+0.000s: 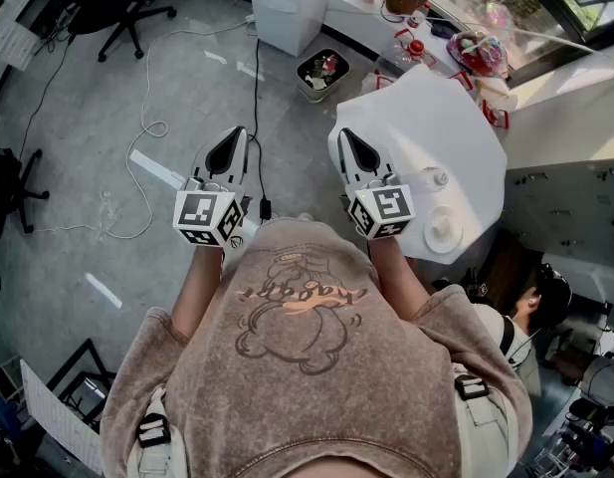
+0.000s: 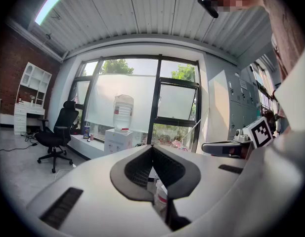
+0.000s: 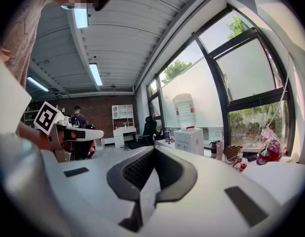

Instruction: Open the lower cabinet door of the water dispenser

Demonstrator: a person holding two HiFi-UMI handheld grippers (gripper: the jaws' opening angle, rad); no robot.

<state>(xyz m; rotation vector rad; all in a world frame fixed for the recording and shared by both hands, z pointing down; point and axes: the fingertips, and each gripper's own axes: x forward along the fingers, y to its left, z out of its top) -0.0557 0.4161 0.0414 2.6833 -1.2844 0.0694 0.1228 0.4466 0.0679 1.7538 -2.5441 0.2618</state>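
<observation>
Approach water dispenser, well ahead at the floor's far edge by the window. Left gripper and right gripper: jaws together, empty. Part them only at lower cabinet door.

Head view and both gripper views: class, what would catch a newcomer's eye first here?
The white left gripper and right gripper, both shut and empty, point forward side by side in the head view's middle. Ahead in the gripper views, the water dispenser, topped by its bottle, stands against the big window.
</observation>
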